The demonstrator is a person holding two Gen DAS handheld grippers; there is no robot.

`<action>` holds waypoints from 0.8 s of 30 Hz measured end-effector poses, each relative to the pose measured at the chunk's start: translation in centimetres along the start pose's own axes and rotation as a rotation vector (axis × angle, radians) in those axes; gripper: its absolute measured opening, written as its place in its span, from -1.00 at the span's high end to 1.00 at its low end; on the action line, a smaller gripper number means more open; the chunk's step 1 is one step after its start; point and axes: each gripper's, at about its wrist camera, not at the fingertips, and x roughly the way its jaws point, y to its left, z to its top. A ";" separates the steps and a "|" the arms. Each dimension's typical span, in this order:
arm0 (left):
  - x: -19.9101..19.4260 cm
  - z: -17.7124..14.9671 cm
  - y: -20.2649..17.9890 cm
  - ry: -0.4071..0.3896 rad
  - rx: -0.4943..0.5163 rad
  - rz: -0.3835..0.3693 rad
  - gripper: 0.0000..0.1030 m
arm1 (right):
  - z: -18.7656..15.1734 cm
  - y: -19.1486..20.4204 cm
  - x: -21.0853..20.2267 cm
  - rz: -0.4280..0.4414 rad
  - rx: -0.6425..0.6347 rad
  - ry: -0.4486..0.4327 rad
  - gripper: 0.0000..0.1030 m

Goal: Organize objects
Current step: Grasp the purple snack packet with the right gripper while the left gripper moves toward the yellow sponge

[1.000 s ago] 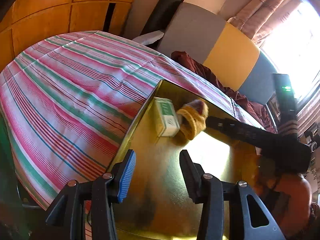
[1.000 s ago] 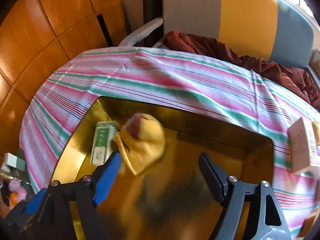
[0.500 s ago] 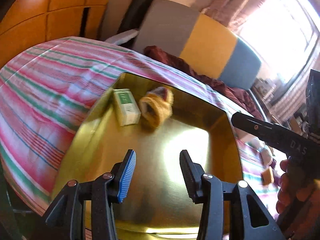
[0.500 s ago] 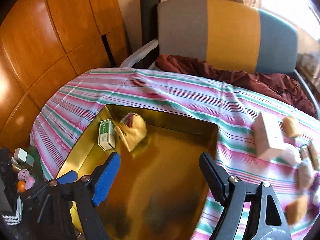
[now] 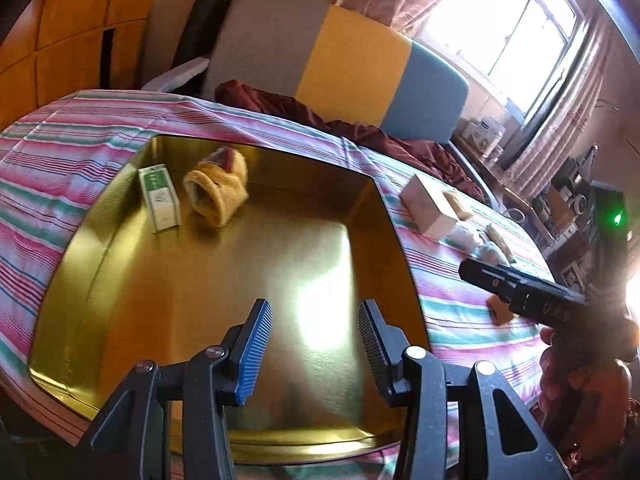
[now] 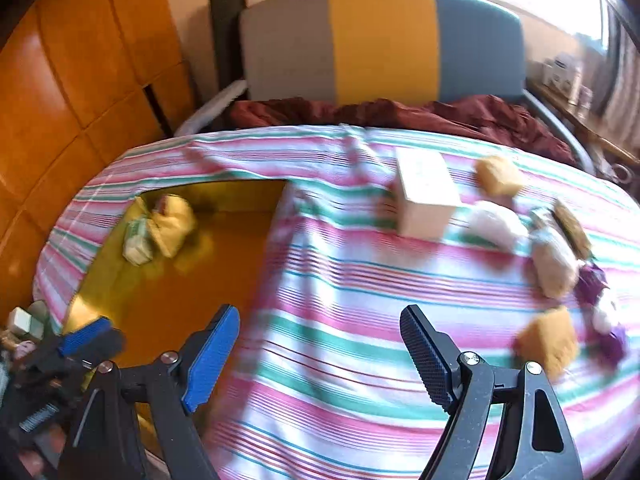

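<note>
Your right gripper (image 6: 320,354), jaws wide and empty, just opening, hangs over the striped cloth. The soft tan block (image 6: 549,342) lies just right of it, nearer than the cream cardboard box (image 6: 426,196) ahead. Your left gripper (image 5: 314,350), part open and empty, hovers over the gold metal tray (image 5: 224,296).

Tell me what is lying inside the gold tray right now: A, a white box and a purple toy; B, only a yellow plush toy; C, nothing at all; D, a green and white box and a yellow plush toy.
D: the green and white box and the yellow plush toy lie side by side at the far end of the gold tray.
</note>
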 end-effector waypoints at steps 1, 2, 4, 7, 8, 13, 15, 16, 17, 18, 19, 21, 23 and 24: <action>0.0 -0.1 -0.3 0.002 0.007 -0.008 0.11 | -0.3 -0.7 -0.1 -0.015 0.003 -0.001 -0.62; 0.1 -0.2 -0.8 0.004 0.017 -0.016 0.11 | -0.7 -1.6 -0.1 -0.037 0.006 -0.001 -0.62; 0.3 -0.4 -1.7 0.017 0.036 -0.030 0.11 | -1.8 -4.2 -0.3 -0.087 0.026 0.000 -0.62; 0.5 -0.9 -3.3 0.040 0.069 -0.069 0.11 | -2.7 -8.0 -0.9 -0.141 0.089 -0.019 -0.62; 0.6 -1.1 -3.9 0.045 0.083 -0.079 0.11 | -2.8 -9.3 -1.0 -0.158 0.114 -0.030 -0.62; 0.6 -2.0 -6.3 0.066 0.144 -0.103 0.11 | -3.1 -16.1 -1.5 -0.223 0.245 -0.074 -0.71; 0.6 -2.4 -7.3 0.070 0.167 -0.111 0.11 | -3.1 -18.4 -1.2 -0.228 0.280 -0.079 -0.73; 0.5 -2.6 -7.5 0.072 0.174 -0.112 0.11 | -3.0 -19.4 -0.9 -0.229 0.296 -0.071 -0.74; 0.5 -2.7 -7.9 0.075 0.184 -0.113 0.11 | -3.1 -20.2 -0.7 -0.227 0.308 -0.064 -0.74; 0.6 -2.7 -8.2 0.077 0.190 -0.120 0.11 | -3.1 -21.0 -0.4 -0.222 0.321 -0.056 -0.74; 0.6 -2.8 -8.5 0.079 0.193 -0.125 0.11 | -3.1 -21.7 -0.1 -0.221 0.333 -0.048 -0.74; 0.7 -3.0 -9.0 0.084 0.203 -0.126 0.11 | -3.3 -22.6 0.6 -0.204 0.357 -0.035 -0.74; 0.7 -3.1 -9.5 0.092 0.211 -0.131 0.11 | -3.6 -23.0 1.0 -0.174 0.385 -0.029 -0.74; 0.8 -3.2 -9.8 0.093 0.213 -0.130 0.11 | -3.7 -23.1 1.1 -0.160 0.394 -0.033 -0.74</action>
